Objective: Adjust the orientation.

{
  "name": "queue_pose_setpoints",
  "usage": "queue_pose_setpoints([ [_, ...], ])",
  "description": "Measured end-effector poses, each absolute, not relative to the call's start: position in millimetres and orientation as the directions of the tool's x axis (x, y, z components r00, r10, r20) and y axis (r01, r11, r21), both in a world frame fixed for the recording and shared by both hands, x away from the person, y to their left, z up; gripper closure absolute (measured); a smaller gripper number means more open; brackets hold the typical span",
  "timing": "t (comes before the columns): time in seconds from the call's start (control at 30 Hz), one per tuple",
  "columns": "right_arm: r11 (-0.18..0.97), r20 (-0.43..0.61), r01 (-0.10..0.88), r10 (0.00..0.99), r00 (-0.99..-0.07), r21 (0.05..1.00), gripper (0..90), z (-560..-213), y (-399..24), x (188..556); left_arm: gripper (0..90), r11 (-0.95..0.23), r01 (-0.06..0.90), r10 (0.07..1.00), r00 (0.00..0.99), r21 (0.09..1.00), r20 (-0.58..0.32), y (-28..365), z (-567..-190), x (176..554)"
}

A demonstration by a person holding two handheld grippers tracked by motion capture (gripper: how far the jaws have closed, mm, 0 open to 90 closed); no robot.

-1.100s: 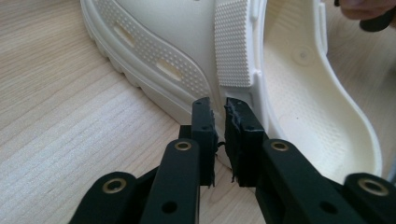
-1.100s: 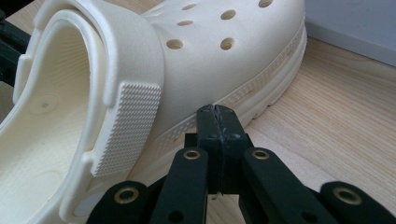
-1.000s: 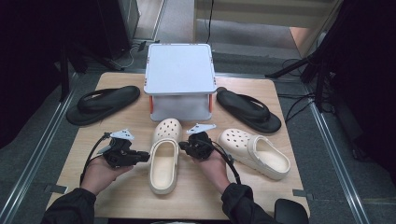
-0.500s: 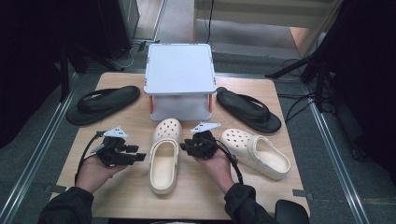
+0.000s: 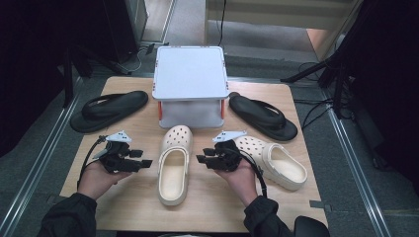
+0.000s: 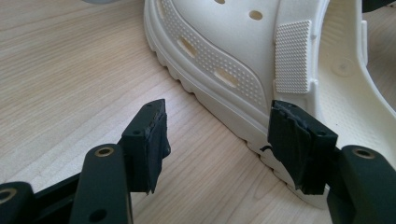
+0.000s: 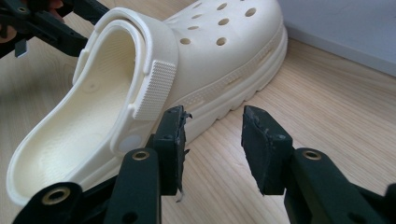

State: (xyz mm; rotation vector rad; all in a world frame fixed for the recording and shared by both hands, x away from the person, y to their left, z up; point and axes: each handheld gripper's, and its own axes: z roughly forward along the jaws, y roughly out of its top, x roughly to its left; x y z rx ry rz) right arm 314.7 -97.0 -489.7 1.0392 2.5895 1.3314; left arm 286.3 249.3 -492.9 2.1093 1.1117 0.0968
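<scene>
A cream clog (image 5: 174, 165) lies in the middle of the wooden table (image 5: 138, 212), toe toward the box. My left gripper (image 5: 144, 162) sits just left of it, jaws pointing at its side. They have just been opening and stand wide, with bare table between them. In the left gripper view the clog's sole (image 6: 224, 84) runs just ahead of the left gripper (image 6: 217, 144). My right gripper (image 5: 201, 160) is on the clog's other side. Its jaws have also been opening and hold nothing. The right gripper (image 7: 212, 144) shows open beside the clog (image 7: 210, 51).
A second cream clog (image 5: 274, 160) lies right of my right hand. Black flip-flops rest at the back left (image 5: 108, 109) and back right (image 5: 264, 117). A pale grey box (image 5: 190, 86) on orange legs stands at the back centre, its wall (image 7: 350, 28) behind the clog.
Both grippers have drawn back a little from the middle clog's sides and their jaws have opened. The clog stays on the table.
</scene>
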Motion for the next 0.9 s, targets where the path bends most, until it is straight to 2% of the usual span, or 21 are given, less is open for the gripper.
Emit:
queue_pose_setpoints([
  [0.43,0.372,0.223,0.538,0.627,-0.746,0.756,59.3,-477.3,-134.4,298.8,38.0,-0.374,0.675,0.731,0.636,0.636,-0.247,245.6,-490.6,294.8],
  [0.9,0.311,0.227,0.570,0.696,-0.681,0.761,59.6,-470.2,-185.5,284.3,38.9,-0.364,0.689,0.721,0.634,0.627,-0.278,244.0,-493.8,300.4],
])
